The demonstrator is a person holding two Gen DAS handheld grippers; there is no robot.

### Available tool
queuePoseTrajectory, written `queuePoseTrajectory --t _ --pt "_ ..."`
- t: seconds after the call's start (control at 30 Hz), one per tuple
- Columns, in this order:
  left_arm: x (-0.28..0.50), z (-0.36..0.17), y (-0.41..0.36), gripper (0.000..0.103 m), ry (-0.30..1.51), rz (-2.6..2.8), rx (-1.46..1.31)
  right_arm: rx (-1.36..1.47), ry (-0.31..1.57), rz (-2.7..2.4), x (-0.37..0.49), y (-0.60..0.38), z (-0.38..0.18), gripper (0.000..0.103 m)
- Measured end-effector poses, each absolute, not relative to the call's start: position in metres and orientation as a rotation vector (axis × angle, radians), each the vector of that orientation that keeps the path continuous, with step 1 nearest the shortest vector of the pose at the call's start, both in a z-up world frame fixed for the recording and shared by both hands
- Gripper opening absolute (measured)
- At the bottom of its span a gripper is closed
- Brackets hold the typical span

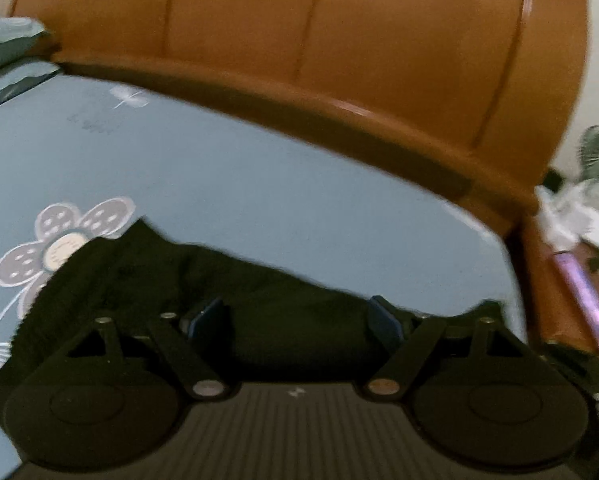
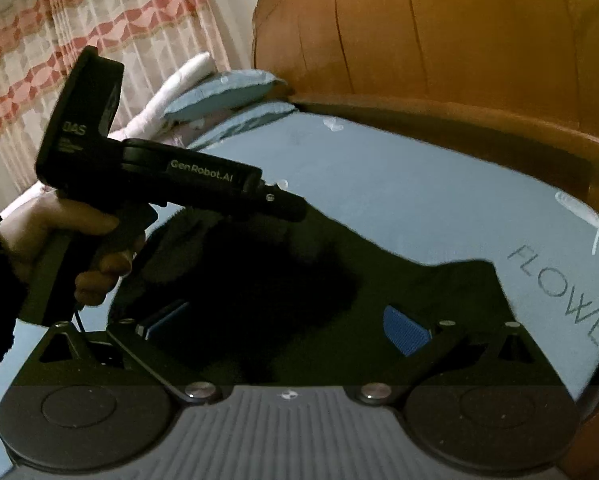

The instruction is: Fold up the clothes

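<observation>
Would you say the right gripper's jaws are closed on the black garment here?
No, the right gripper stands open, its blue pads wide apart above the black garment.

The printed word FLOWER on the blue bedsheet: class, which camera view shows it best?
The right wrist view. The word FLOWER lies large and readable on the blue bedsheet, right of the black garment. The left wrist view shows the sheet with only faint, blurred lettering; I cannot read it.
</observation>
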State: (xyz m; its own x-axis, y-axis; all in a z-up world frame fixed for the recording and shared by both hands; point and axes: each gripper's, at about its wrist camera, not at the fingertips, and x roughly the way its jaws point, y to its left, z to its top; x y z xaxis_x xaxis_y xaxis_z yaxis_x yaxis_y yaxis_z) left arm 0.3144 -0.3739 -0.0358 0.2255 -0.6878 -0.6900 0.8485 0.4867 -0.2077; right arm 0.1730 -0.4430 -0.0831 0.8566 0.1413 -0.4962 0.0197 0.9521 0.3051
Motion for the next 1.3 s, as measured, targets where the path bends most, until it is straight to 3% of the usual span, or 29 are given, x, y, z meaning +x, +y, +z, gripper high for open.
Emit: queuePoseTrajectory --t 0.27,0.43,0.6,0.87,1.13,1.3 --pt "0.315 -0.071 -0.371 0.079 0.920 -1.078 0.258 0.298 0.524 0.088 0.167 -0.443 -0.079 0.103" --pt "0.320 -0.064 -0.365 0.077 0.929 -1.087 0.238 0.299 0.523 0.079 0.163 -0.445 -0.081 0.103" --pt "0.333 -0.039 -0.363 0.078 0.849 -1.048 0.161 0.313 0.511 0.080 0.162 -0.445 -0.080 0.103" --pt "0.379 -0.067 -0.369 0.077 0.839 -0.963 0.133 0.288 0.524 0.105 0.164 -0.436 -0.080 0.103" --pt "0.330 -0.026 -0.336 0.079 0.824 -1.045 0.153 0.284 0.513 0.123 0.154 -0.430 -0.076 0.103" --pt "0.311 -0.049 -0.309 0.079 0.883 -1.014 0.188 0.278 0.518 0.145 0.142 -0.423 -0.075 0.103"
